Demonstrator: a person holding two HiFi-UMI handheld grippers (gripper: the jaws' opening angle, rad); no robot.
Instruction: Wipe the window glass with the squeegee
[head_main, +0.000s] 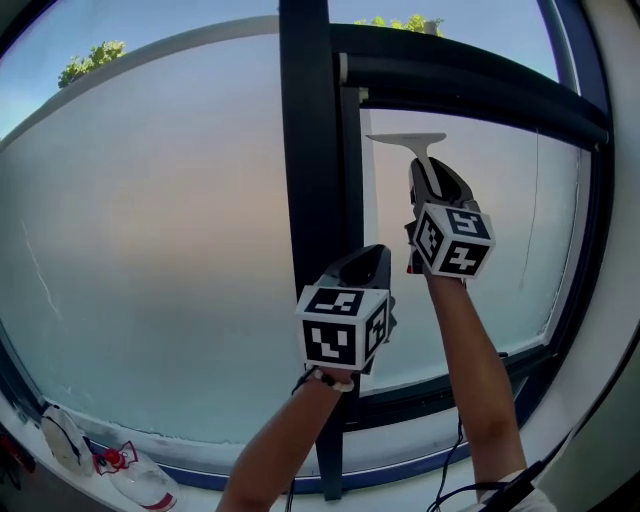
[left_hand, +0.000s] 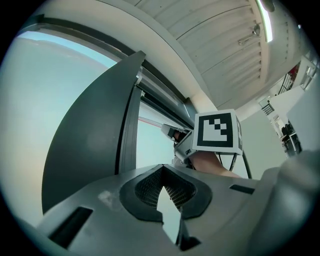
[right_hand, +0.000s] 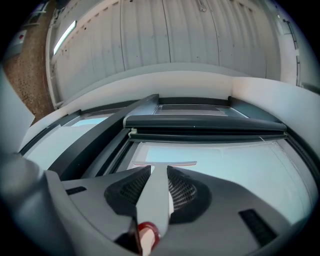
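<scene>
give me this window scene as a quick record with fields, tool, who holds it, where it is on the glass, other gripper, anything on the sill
tool: squeegee, light blade horizontal
held by: right hand-held gripper, jaws shut on its handle
position: high on the right pane, just under the top frame bar, beside the dark mullion
blade on glass: cannot tell
left hand-held gripper: jaws together, empty, lower down by the mullion
sill, lower left: white items with a red part, unclear what

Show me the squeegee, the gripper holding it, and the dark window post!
squeegee (head_main: 408, 140), head view, white blade.
right gripper (right_hand: 159, 172), right gripper view, between fingertips.
dark window post (head_main: 305, 150), head view, upright bar's middle.
</scene>
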